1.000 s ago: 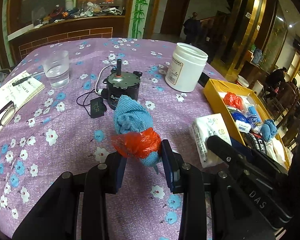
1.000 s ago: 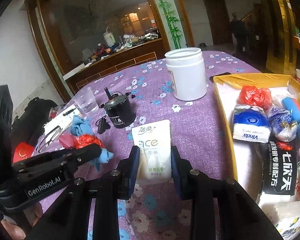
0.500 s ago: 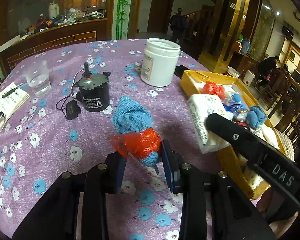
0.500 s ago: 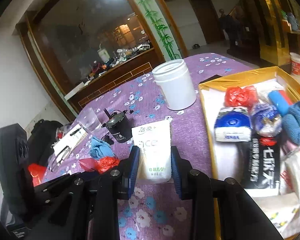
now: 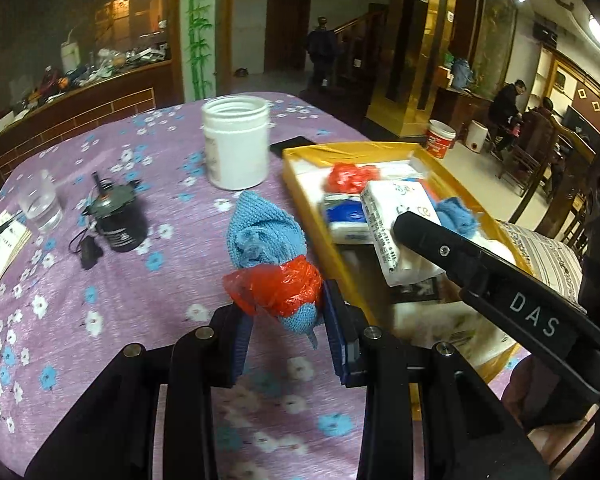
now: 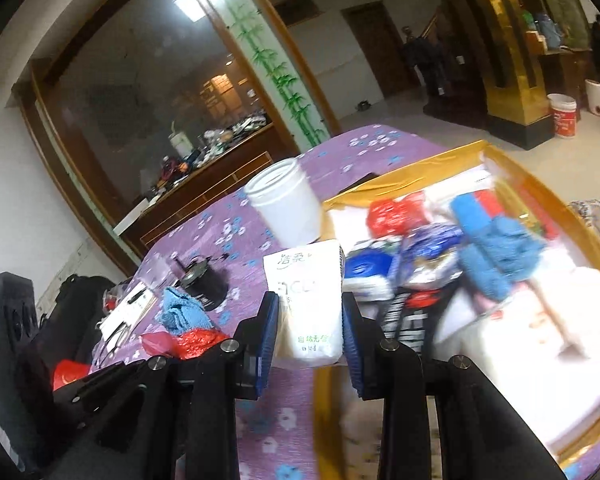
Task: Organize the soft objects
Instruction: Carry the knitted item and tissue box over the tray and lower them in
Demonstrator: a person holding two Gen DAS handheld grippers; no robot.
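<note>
Blue knitted cloth bundled in crinkled red plastic [image 5: 274, 276] sits clamped in the left gripper [image 5: 286, 330], lifted over the purple flowered table [image 5: 112, 292]. The white soft tissue pack [image 6: 308, 304] is pinched in the right gripper [image 6: 310, 340], at the near edge of the yellow shallow cardboard tray [image 6: 400, 164] by the table's right edge.

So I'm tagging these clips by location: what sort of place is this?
Probably a restaurant or hotel hall: a round table under a purple flowered cloth, gilded pillars, and people seated at far tables.
</note>
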